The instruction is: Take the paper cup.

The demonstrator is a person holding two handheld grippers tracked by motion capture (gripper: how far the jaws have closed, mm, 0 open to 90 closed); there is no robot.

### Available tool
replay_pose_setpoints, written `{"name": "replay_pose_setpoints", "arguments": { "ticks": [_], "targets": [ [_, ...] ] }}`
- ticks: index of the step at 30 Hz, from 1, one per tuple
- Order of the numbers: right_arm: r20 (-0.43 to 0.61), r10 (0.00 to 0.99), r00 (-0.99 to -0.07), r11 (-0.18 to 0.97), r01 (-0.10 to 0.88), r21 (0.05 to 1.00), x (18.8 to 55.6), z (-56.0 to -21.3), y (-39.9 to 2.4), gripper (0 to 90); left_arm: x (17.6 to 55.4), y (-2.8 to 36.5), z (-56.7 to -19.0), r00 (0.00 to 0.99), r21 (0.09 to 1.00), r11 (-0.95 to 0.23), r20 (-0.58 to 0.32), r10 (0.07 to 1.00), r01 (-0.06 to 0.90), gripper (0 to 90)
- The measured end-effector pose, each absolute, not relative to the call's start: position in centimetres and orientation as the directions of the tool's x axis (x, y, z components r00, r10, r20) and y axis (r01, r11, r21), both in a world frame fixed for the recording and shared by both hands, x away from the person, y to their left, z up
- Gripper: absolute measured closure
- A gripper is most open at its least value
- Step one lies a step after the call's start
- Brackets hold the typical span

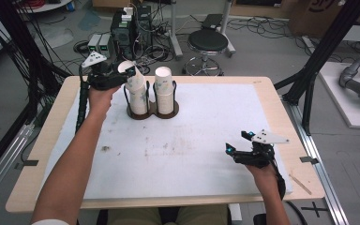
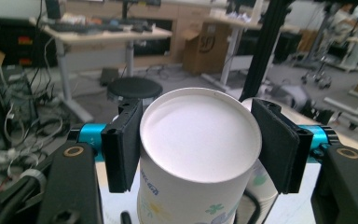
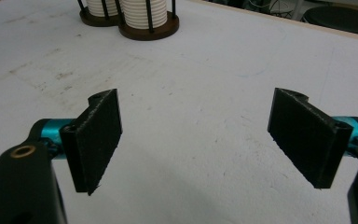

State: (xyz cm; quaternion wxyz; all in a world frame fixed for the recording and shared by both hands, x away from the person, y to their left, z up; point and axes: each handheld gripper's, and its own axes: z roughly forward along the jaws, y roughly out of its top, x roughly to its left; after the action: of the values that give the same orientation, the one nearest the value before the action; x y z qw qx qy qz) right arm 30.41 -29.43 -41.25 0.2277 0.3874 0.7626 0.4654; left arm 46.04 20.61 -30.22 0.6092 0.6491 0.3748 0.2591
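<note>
Left claw (image 1: 122,73) at the back left of the surface (image 1: 201,154), clenched on the top paper cup (image 1: 133,79) of the left stack (image 1: 138,101). In the left gripper view the 2 black pads (image 2: 123,144) press the cup (image 2: 198,144) on both sides just below its rim, open mouth facing the camera. The cup sits tilted at the top of that stack, partly lifted, bottom not clearly seen.

Both stacks stand in a dark double holder (image 1: 151,111) with thin black upright rods, at the back of the surface left of centre. The right stack (image 1: 164,90) stands upright, just beside the left one. The right gripper view shows the holder (image 3: 147,29) and the ribbed cup stacks (image 3: 137,10) at its top edge.

Right claw (image 1: 238,141) at the front right, well apart from the cups, released: jaws wide apart over bare white surface (image 3: 196,93), nothing between them. Hand (image 1: 262,171) holds it low near the front edge.
</note>
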Motion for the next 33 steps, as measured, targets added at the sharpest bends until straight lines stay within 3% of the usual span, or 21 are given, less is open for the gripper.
{"name": "replay_pose_setpoints", "arguments": {
  "ticks": [16,24,33],
  "targets": [
    [0.020,0.798,-0.603,0.265,0.380,0.886,29.9,-41.3,-29.1,18.1,39.5,21.5,-28.4,0.678,0.989,-0.001,-0.099,0.728,0.145,36.8],
    [0.022,0.780,-0.625,0.273,0.372,0.887,29.7,-41.0,-28.3,18.0,36.1,21.4,-30.2,0.717,0.986,-0.053,-0.076,0.693,0.156,36.7],
    [0.023,0.762,-0.647,0.294,0.377,0.879,30.6,-41.1,-27.1,18.0,34.8,20.8,-32.5,0.755,0.982,-0.082,-0.075,0.651,0.168,36.6]
  ]
}}
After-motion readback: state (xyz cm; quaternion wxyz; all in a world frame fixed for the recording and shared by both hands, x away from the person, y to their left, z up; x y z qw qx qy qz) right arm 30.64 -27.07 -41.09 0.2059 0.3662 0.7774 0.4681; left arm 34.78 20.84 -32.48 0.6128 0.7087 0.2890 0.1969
